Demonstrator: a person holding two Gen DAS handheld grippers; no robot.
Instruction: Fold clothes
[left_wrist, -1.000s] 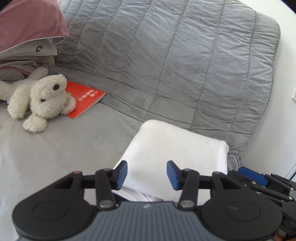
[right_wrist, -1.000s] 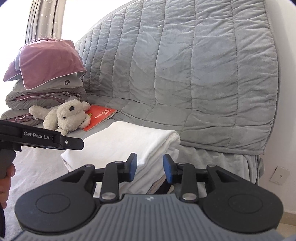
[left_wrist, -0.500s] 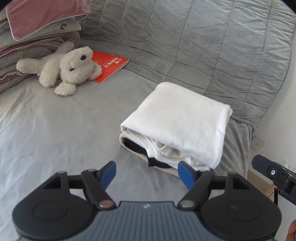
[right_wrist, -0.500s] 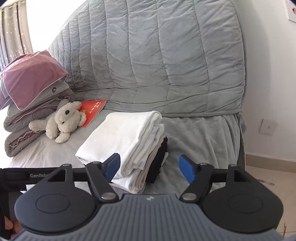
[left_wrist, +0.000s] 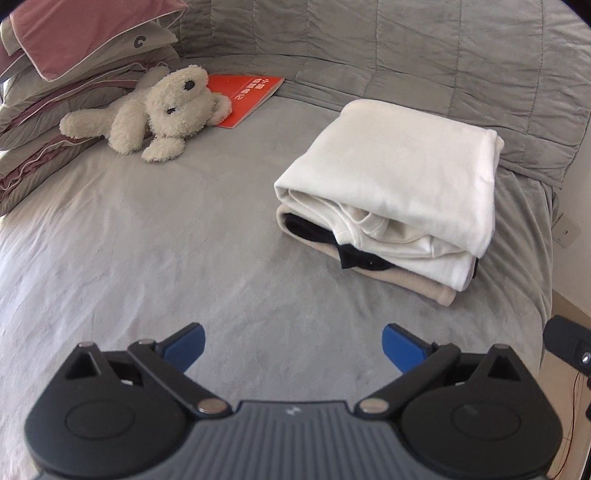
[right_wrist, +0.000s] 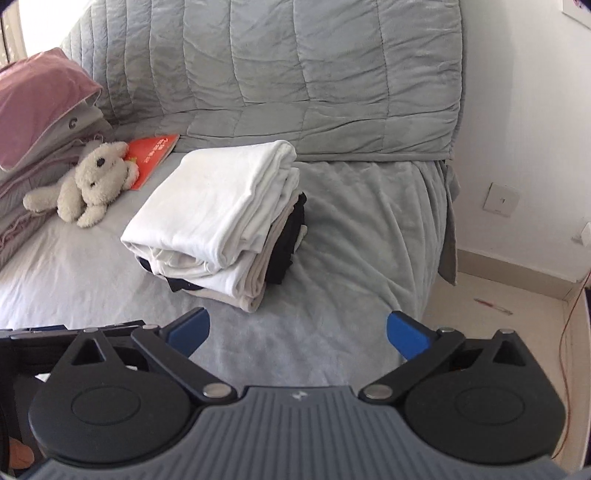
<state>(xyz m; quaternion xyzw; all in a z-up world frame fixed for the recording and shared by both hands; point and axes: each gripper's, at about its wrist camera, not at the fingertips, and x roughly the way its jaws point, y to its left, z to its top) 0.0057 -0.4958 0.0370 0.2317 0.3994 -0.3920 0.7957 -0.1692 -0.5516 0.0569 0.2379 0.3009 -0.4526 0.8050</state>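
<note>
Now | folded clothes stack | flat; long axis probably toward backrest

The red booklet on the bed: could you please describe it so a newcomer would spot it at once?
On the grey quilted bed, look toward the stacked pillows. A cream plush dog lies there, and the flat red booklet is partly under its head. It is the only bright red, thin thing there.

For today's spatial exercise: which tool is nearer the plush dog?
Left. The left tool has the plush dog ahead-left; the right tool stands beyond it, farther off. Both tools' jaws are opening, empty.
</note>
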